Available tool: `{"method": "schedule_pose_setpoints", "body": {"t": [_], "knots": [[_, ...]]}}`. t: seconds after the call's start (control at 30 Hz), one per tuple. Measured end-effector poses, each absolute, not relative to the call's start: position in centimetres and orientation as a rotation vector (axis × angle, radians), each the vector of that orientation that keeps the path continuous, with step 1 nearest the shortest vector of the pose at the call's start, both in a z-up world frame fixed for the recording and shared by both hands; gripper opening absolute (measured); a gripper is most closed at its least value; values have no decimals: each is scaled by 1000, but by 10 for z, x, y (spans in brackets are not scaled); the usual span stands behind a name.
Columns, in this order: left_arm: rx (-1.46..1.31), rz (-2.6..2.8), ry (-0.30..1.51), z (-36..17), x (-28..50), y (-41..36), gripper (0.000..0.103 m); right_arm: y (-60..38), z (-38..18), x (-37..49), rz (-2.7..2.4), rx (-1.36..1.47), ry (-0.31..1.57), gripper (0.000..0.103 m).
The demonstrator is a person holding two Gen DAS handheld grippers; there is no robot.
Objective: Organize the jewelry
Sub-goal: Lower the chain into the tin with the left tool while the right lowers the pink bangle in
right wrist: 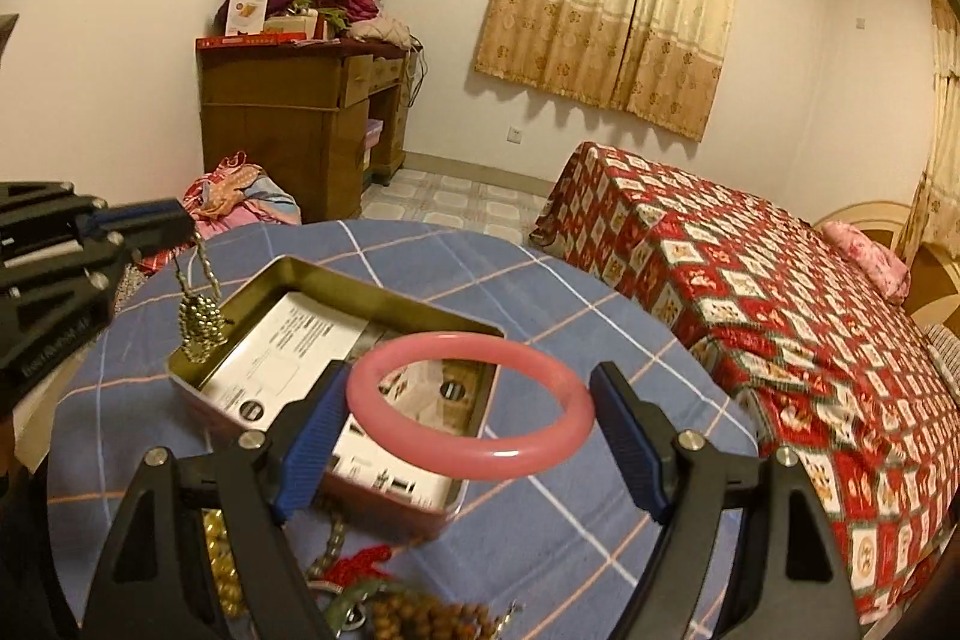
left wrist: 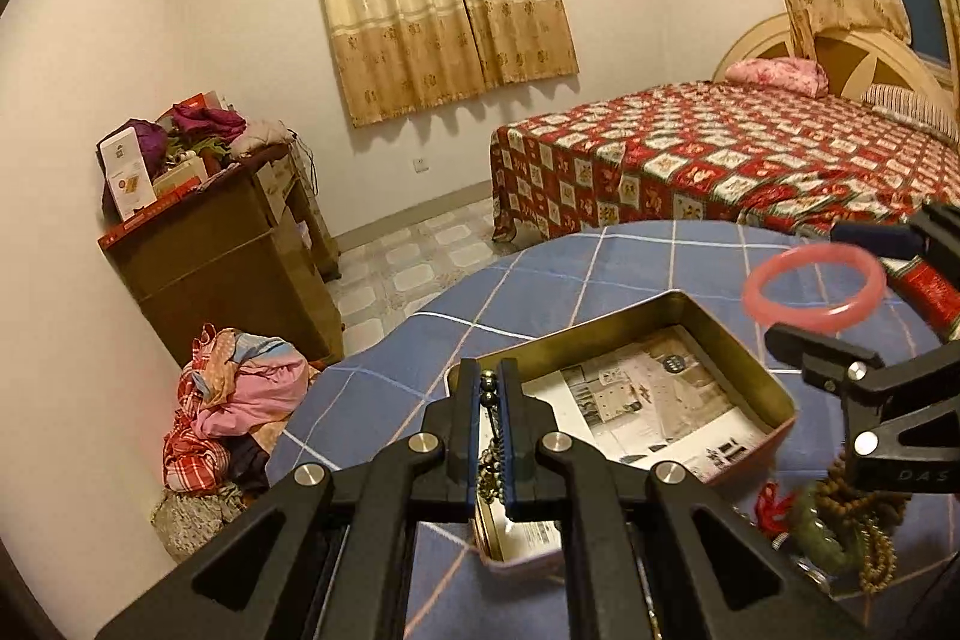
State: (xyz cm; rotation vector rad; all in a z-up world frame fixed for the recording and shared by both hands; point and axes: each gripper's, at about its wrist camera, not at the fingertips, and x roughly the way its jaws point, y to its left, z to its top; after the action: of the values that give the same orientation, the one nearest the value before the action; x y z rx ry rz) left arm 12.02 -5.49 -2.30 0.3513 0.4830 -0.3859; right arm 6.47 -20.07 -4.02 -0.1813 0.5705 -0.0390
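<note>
Both grippers are loaded above the tin (right wrist: 336, 280), which sits open on the blue checked table (right wrist: 570, 316). The right gripper (right wrist: 471, 409) grasps a pink bangle (right wrist: 470, 403), its pads pressing the ring's left and right sides; the ring lies nearly flat, hole facing up, hanging over the tin's near right part. The left gripper (left wrist: 493, 400) is clenched on a bead chain (left wrist: 491, 436), which dangles straight down and bunches at the tin's near left corner, its lowest beads at or just above the rim.

The tin lies directly beneath both loads, its long axis running from left-near to right-far. I judge the chain the nearer to landing, since it already hangs into that corner; the bangle has farther to drop. More beads (right wrist: 420, 610) lie on the table just this side of the tin.
</note>
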Motion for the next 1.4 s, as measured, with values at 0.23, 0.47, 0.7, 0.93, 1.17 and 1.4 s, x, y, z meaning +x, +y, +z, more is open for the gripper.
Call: {"method": "schedule_pose_setpoints", "body": {"t": [0.23, 0.47, 0.7, 0.93, 1.17, 1.4], "knots": [[365, -376, 518, -35, 142, -65, 4, -203, -48, 88, -48, -198, 580, 82], [360, -368, 555, -46, 160, -71, 4, -199, -57, 102, -26, -219, 589, 82], [378, -344, 583, -61, 172, -75, 4, -197, -71, 114, -37, -237, 617, 82], [383, -329, 611, -74, 178, -72, 4, -194, -78, 117, -33, -241, 643, 82], [400, -311, 630, -81, 182, -70, 5, -187, -84, 122, -13, -250, 676, 83], [423, -264, 623, -80, 176, -67, 51, -183, -85, 116, -13, -277, 659, 98]]}}
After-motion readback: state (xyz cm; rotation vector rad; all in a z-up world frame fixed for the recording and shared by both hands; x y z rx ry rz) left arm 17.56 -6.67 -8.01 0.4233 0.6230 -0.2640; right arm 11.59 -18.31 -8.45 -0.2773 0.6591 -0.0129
